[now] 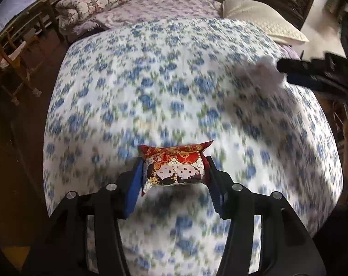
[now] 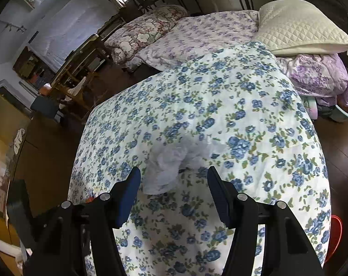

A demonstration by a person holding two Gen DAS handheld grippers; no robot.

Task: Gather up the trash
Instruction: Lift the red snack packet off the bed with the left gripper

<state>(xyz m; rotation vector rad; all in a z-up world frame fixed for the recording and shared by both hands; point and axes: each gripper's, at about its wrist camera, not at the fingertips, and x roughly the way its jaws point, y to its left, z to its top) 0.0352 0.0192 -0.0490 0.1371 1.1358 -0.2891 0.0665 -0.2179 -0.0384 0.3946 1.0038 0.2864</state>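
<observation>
Left gripper (image 1: 175, 172) is clamped on a red snack wrapper (image 1: 174, 166), held above the blue-flowered quilt (image 1: 151, 80). Right gripper (image 2: 174, 184) stands spread, unclenched, white tissue (image 2: 167, 170) between its jaws, seemingly untouched. A cream pillow (image 2: 300, 27) lies at one o'clock.

Blue-flowered quilt (image 2: 219, 105) covers the bed; cream quilted pillow (image 2: 298, 25) at its head (beside purple bedding (image 2: 321, 78)).
</observation>
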